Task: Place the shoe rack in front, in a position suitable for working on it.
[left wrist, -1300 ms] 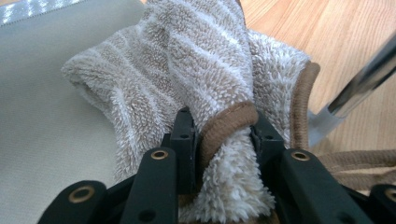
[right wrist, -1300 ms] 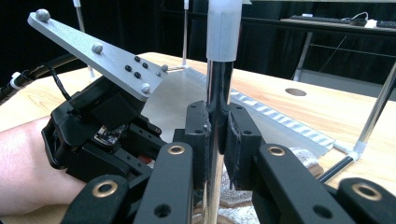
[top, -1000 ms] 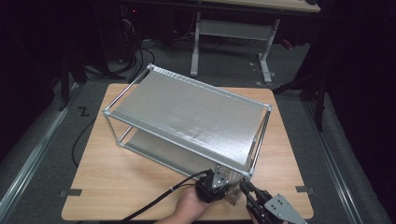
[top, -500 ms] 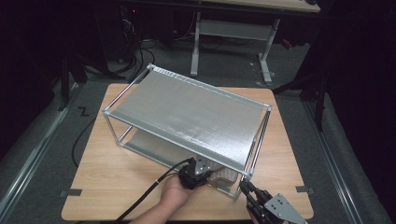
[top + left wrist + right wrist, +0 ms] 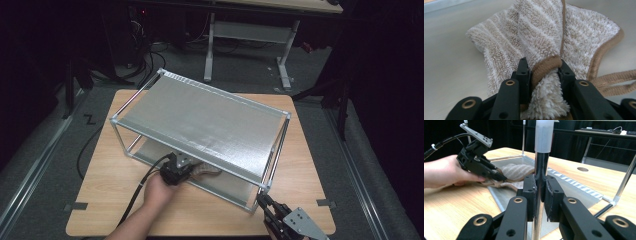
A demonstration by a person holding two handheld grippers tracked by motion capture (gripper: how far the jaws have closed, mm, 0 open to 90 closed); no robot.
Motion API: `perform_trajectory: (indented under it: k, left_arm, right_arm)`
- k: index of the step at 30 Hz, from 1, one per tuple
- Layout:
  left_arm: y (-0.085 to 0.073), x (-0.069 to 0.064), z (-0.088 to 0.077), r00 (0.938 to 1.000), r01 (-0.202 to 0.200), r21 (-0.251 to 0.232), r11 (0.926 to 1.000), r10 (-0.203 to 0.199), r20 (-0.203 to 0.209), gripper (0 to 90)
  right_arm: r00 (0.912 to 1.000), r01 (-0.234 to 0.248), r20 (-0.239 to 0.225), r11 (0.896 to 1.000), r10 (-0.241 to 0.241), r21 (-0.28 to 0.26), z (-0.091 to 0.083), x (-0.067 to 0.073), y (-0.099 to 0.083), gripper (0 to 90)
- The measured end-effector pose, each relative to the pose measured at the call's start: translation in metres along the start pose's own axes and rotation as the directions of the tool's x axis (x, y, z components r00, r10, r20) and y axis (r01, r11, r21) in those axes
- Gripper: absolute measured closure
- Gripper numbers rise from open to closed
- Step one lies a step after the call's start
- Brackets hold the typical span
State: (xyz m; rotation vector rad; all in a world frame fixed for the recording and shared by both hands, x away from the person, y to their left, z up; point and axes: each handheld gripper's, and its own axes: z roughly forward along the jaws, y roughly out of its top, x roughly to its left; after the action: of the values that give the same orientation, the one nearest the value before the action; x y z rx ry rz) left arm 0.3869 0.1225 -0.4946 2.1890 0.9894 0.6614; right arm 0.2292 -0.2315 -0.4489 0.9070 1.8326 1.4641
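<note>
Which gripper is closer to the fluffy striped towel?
Left. The left gripper is clamped right on the beige striped towel, which lies on the rack's lower shelf. The right gripper is off to the side, gripping the rack's corner post.

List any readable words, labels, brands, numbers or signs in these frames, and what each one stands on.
None can be read.
The metal shelf rack, the striped towel in the left gripper and the right gripper clamped on the rack's corner post all carry no lettering.
</note>
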Motion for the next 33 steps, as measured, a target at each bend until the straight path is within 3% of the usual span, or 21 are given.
perform_trajectory:
  k: [1, 4, 6, 7, 12, 17, 18, 22, 23, 25, 27, 29, 30, 32, 33]
  left_arm:
    - [-0.003, 0.008, -0.001, 0.9997, 0.021, 0.006, 0.9998, -0.021, -0.011, 69.1]
    - [-0.010, 0.026, -0.004, 0.9986, 0.025, 0.010, 0.9996, -0.025, -0.046, 69.1]
    - [-0.015, 0.037, -0.007, 0.9960, 0.055, 0.029, 0.9980, -0.053, -0.072, 69.0]
    - [-0.017, 0.044, -0.007, 0.9952, 0.077, 0.032, 0.9966, -0.074, -0.063, 69.0]
    - [-0.027, 0.066, -0.011, 0.9897, 0.090, 0.030, 0.9955, -0.086, -0.114, 68.9]
    - [-0.032, 0.079, -0.012, 0.9843, 0.128, 0.025, 0.9915, -0.124, -0.125, 68.9]
    - [-0.033, 0.082, -0.013, 0.9815, 0.129, 0.031, 0.9912, -0.123, -0.147, 68.9]
    - [-0.037, 0.093, -0.015, 0.9736, 0.164, 0.038, 0.9857, -0.156, -0.167, 68.3]
    - [-0.038, 0.095, -0.016, 0.9689, 0.167, 0.042, 0.9851, -0.156, -0.193, 68.2]
    - [-0.040, 0.101, -0.017, 0.9670, 0.176, 0.051, 0.9830, -0.163, -0.196, 68.0]
    - [-0.041, 0.104, -0.017, 0.9603, 0.191, 0.036, 0.9809, -0.179, -0.214, 67.9]
    - [-0.041, 0.105, -0.017, 0.9601, 0.181, 0.042, 0.9825, -0.168, -0.224, 67.9]
    - [-0.041, 0.106, -0.018, 0.9654, 0.166, 0.062, 0.9842, -0.149, -0.214, 68.0]
    - [-0.041, 0.105, -0.018, 0.9622, 0.178, 0.051, 0.9828, -0.163, -0.218, 68.1]
    - [-0.041, 0.105, -0.018, 0.9647, 0.172, 0.061, 0.9832, -0.156, -0.212, 68.2]
  right_arm:
    - [1.0000, 0.000, 0.000, 1.000, 0.000, 0.000, 0.000, 0.000, 0.000, 80.9]
    - [1.0000, -0.002, -0.001, 1.000, 0.002, -0.001, 0.000, 0.000, 0.000, 80.9]
    - [1.0000, -0.001, -0.003, 1.000, 0.001, -0.001, 0.000, 0.000, 0.000, 80.9]
    - [1.0000, 0.000, -0.002, 1.000, 0.000, -0.001, 0.000, 0.000, 0.000, 80.9]
    - [1.0000, 0.002, -0.002, 1.000, -0.002, 0.000, 0.000, -0.001, 0.000, 80.8]
    - [1.0000, 0.001, -0.001, 1.000, -0.001, -0.001, 0.000, -0.001, 0.000, 80.9]
    - [1.0000, 0.000, -0.001, 1.000, 0.000, -0.001, 0.000, -0.001, 0.000, 80.9]
    - [1.0000, -0.001, -0.001, 1.000, 0.001, -0.001, 0.000, -0.001, 0.000, 80.9]
    - [1.0000, 0.000, -0.001, 1.000, 0.000, -0.001, 0.000, -0.001, 0.000, 80.9]
    - [1.0000, 0.000, -0.002, 1.000, 0.000, -0.001, 0.000, -0.001, 0.000, 80.9]
    - [1.0000, 0.000, -0.003, 1.000, 0.000, -0.002, 0.000, -0.001, 0.000, 80.9]
    - [1.0000, 0.000, -0.003, 1.000, 0.000, -0.002, 0.000, -0.001, 0.000, 80.9]
    - [1.0000, -0.001, -0.003, 1.000, 0.001, -0.002, 0.000, -0.001, 0.000, 80.9]
    - [1.0000, -0.001, -0.003, 1.000, 0.001, -0.002, 0.000, -0.001, 0.000, 80.9]
    - [1.0000, -0.001, -0.002, 1.000, 0.001, -0.002, 0.000, -0.001, 0.000, 80.9]
